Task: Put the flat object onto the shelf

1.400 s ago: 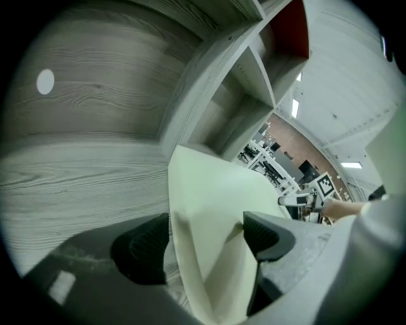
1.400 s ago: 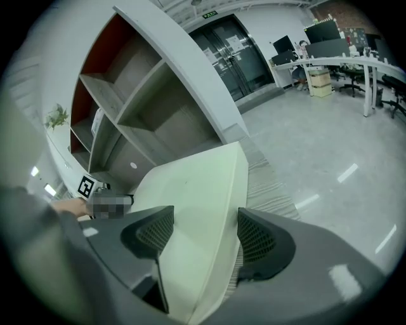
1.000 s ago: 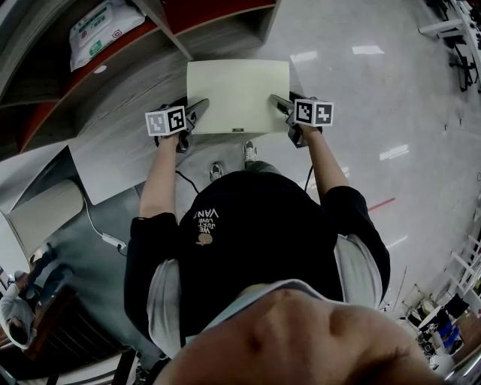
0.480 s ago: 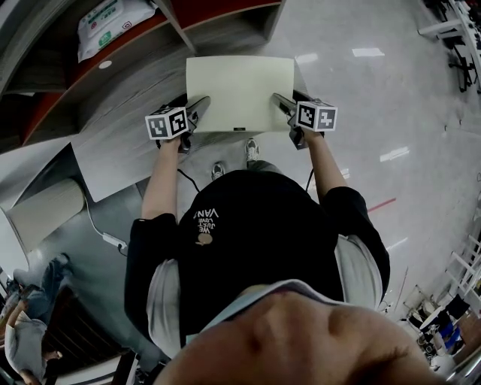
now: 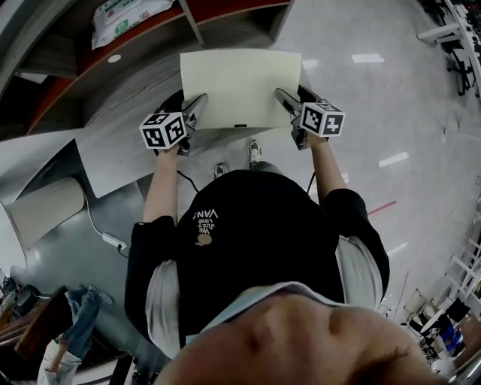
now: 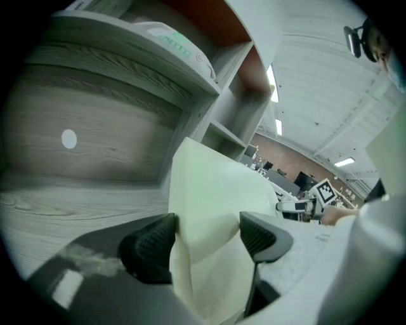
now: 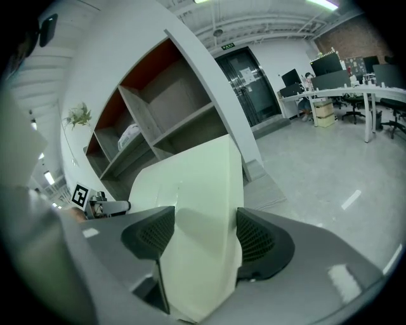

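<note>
Both left gripper (image 5: 197, 105), closing, and right gripper (image 5: 284, 99) clamp flat object (image 5: 240, 86), moved nearer shelf (image 5: 135, 75).

open shelf bay (image 5: 233, 30) ahead, divider (image 5: 192, 21) left, packet (image 5: 128, 15) beyond

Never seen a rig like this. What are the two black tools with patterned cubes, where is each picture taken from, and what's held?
No robot: a person holds a two-fingered gripper in each hand; the cubes are part of them. The head view looks down from the person's head; the other two cameras ride on the grippers, looking along their fingers. The left gripper and right gripper carry a pale flat object by its side edges, in front of a shelf holding a white package. The object sits between both pairs of fingers; the left ones are closing on it.
</note>
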Available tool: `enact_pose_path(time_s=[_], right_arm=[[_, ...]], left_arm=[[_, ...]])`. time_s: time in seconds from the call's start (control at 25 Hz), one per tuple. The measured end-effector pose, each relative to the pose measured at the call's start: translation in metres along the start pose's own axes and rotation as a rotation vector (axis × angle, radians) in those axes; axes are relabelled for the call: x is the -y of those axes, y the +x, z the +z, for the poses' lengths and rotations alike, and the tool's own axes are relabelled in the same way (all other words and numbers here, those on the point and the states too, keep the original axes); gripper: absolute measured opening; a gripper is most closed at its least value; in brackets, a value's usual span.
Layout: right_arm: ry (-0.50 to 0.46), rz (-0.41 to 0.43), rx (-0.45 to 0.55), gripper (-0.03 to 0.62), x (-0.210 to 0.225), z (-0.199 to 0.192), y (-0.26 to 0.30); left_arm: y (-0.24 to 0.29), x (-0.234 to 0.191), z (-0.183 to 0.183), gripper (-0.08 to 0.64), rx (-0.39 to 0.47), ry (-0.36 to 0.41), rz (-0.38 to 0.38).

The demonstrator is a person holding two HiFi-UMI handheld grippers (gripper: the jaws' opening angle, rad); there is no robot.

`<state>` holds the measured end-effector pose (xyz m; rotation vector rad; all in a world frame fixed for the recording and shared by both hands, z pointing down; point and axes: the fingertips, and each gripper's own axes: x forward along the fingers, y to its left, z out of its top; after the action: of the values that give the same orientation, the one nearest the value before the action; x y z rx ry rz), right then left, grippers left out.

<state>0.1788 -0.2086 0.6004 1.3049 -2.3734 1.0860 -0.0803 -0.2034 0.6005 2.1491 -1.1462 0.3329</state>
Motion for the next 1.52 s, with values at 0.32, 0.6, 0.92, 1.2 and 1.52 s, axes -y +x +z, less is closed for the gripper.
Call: enact_pose_path(time_s=[0.32, 0.6, 0.92, 1.2, 1.52], right_arm=[[-0.056, 0.024, 0.104, 0.293, -0.039, 0.029, -0.014], [-0.106, 0.048, 0.167, 0.291, -0.070, 0.049, -0.020], [-0.175, 0.083, 0.255, 0.288, -0.110, 0.077, -0.034], [-0.236, 0.096, 0.305, 0.285, -0.142, 0.089, -0.040], [-0.288, 0.129, 0.369, 0.285, -0.189, 0.100, -0.046]], left_arm=[[-0.037, 0.005, 0.029, 0.325, 0.103, 0.064, 0.001], [-0.068, 0.004, 0.047, 0.319, 0.174, 0.092, -0.006], [-0.106, 0.008, 0.072, 0.311, 0.264, 0.140, -0.005], [-0.135, 0.006, 0.083, 0.311, 0.320, 0.173, 0.002], [-0.181, 0.001, 0.103, 0.308, 0.392, 0.236, 0.014]])
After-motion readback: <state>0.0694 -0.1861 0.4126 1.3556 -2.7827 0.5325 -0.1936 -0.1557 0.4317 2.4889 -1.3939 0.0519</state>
